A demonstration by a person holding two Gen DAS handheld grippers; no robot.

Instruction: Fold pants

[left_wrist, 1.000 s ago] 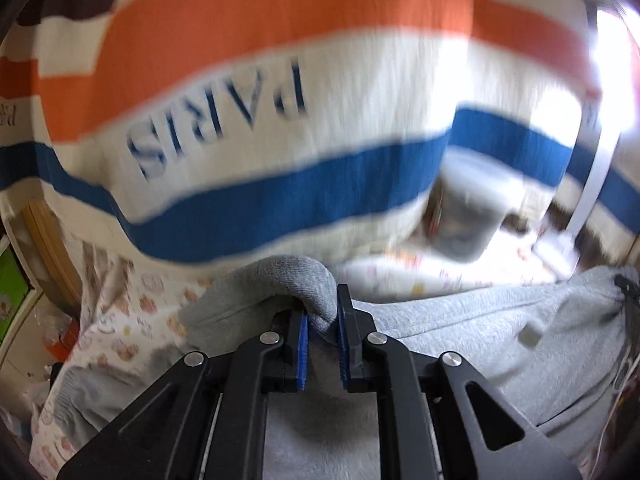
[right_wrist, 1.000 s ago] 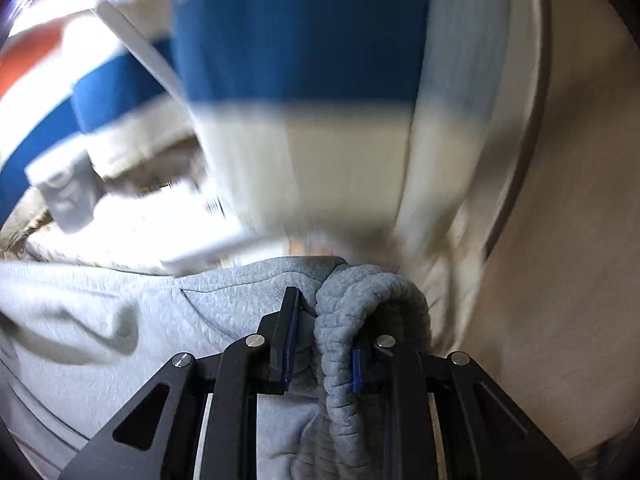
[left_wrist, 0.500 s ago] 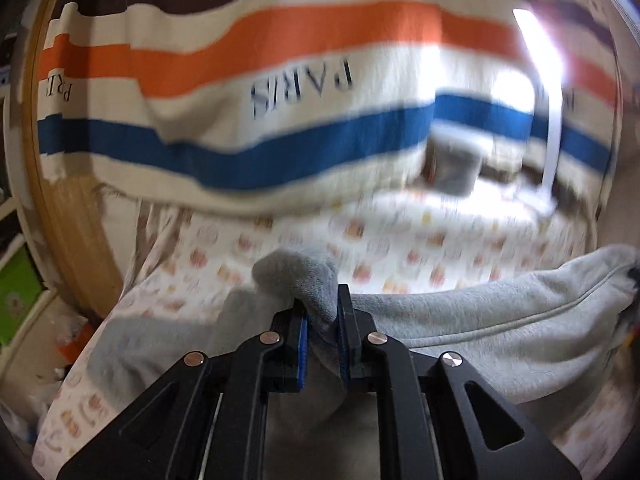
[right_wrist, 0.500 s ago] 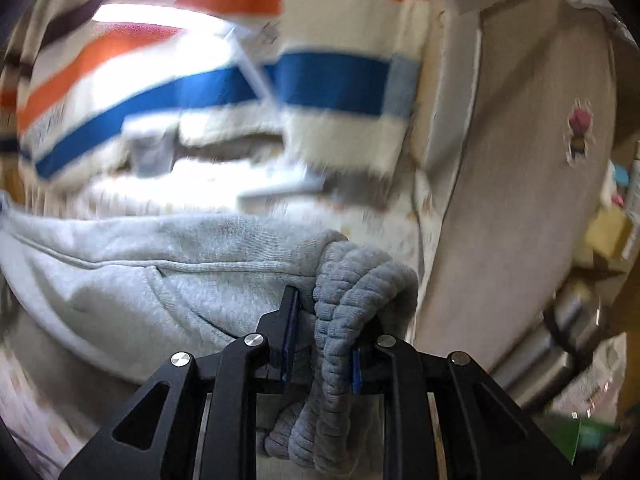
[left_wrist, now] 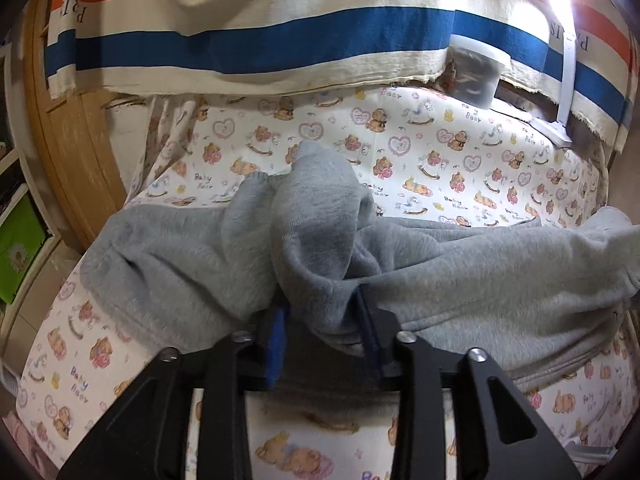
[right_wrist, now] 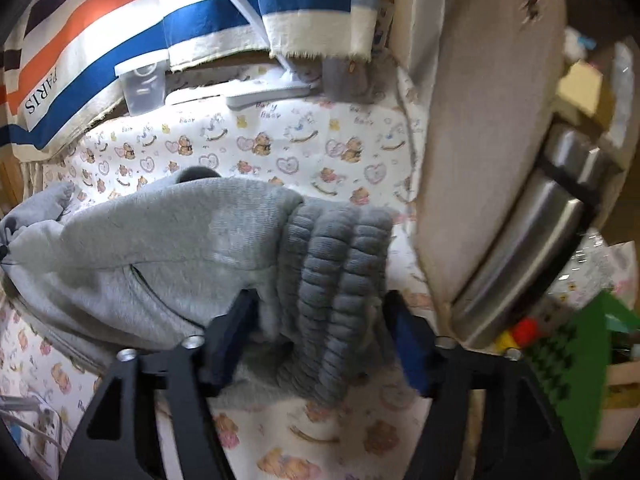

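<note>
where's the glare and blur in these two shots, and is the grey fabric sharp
Left wrist view: lamp glare blows out the top right corner over the striped PARIS cloth; the grey sweatpants are sharp, edges bowed by the fisheye. Right wrist view: glare washes the top left, the steel flask and green crate are smeared, the ribbed waistband is fairly sharp.

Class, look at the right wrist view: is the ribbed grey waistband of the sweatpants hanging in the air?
No, the ribbed grey waistband lies on the bear-print sheet.

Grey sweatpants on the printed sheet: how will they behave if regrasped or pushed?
The grey sweatpants are likely floppy: they slump in soft folds. The thick ribbed waistband is probably bulkier, so it fills a hand-held gripper. A push would likely bunch them against the printed sheet rather than slide them.
</note>
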